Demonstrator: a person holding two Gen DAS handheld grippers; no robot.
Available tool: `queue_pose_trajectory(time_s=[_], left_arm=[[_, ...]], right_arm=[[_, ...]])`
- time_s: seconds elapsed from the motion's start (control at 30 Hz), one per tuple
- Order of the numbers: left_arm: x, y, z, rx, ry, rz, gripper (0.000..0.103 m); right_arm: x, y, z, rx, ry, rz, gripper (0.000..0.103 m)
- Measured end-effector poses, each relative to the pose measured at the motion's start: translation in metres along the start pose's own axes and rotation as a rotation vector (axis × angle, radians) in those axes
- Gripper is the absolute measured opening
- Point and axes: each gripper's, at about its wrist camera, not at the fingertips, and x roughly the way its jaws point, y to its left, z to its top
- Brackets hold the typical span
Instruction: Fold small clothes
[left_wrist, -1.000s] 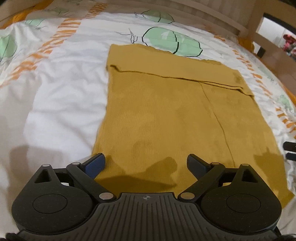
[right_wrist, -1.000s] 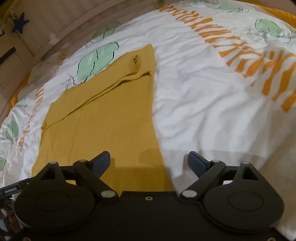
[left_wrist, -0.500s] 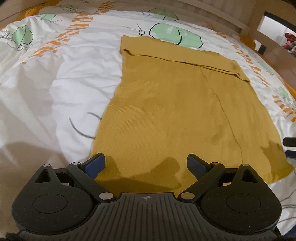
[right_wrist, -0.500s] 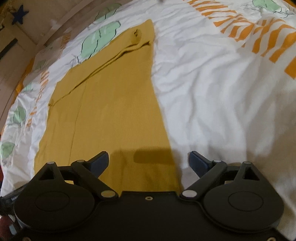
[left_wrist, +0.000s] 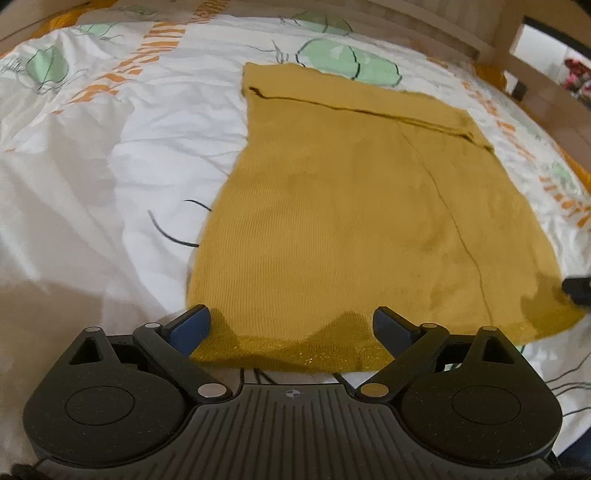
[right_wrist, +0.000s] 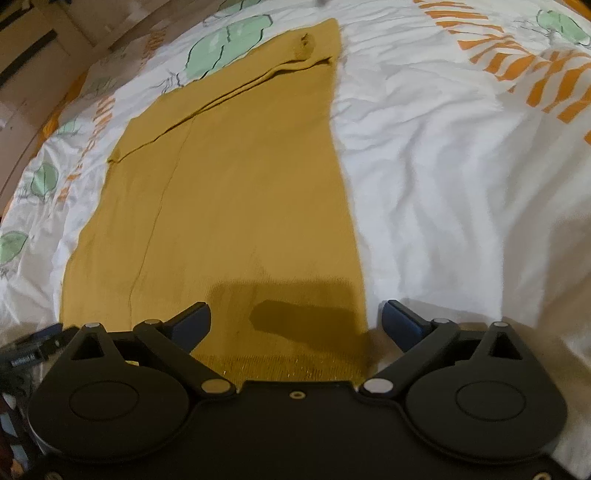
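Your right hand-held gripper hangs over the near hem of the mustard-yellow knit garment, jaws opening, gripping nothing. It's flat on the white leaf-print bed cover.

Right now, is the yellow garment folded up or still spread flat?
Mostly spread. The yellow garment lies flat on the bedcover, with only a narrow band at its far end turned over.

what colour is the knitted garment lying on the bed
Mustard yellow garment, plain with no pattern; the left wrist view shows it best.
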Motion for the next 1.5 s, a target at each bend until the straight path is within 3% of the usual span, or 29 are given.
queue_pose_trajectory(time_s=[0.23, 0.63, 1.03, 1.1, 1.17, 1.23, 1.3, 1.33, 1.4, 1.47, 1.5], left_arm=[[-0.018, 0.018, 0.007, -0.057, -0.032, 0.022, 0.09], [0.015, 0.02, 0.016, 0.024, 0.136, 0.014, 0.09], [0.021, 0.024, 0.019, 0.02, 0.153, -0.02, 0.09], [0.019, 0.025, 0.019, 0.012, 0.143, -0.025, 0.086], [0.016, 0.028, 0.019, -0.005, 0.125, -0.019, 0.072], [0.012, 0.031, 0.019, -0.03, 0.106, -0.018, 0.059], [0.009, 0.036, 0.019, -0.067, 0.091, -0.023, 0.05], [0.008, 0.038, 0.019, -0.083, 0.086, -0.026, 0.044], [0.006, 0.041, 0.02, -0.105, 0.072, -0.032, 0.033], [0.003, 0.041, 0.02, -0.111, 0.056, -0.057, 0.015], [0.002, 0.041, 0.02, -0.113, 0.052, -0.074, 0.012]], right_arm=[[-0.001, 0.006, -0.005, -0.056, 0.051, 0.005, 0.099], [-0.003, 0.009, -0.005, -0.109, 0.126, 0.022, 0.099], [0.006, 0.0, 0.003, -0.041, 0.146, 0.054, 0.102], [0.005, -0.005, 0.005, -0.01, 0.142, 0.074, 0.102], [0.004, -0.009, 0.006, 0.012, 0.137, 0.093, 0.102], [0.002, -0.012, 0.005, 0.026, 0.125, 0.102, 0.096], [0.001, -0.015, 0.005, 0.044, 0.116, 0.091, 0.078], [0.0, -0.016, 0.005, 0.059, 0.113, 0.093, 0.073], [-0.001, -0.021, 0.004, 0.094, 0.106, 0.101, 0.051], [-0.002, -0.025, 0.003, 0.111, 0.108, 0.114, 0.036], [-0.002, -0.025, 0.002, 0.107, 0.109, 0.117, 0.029]])
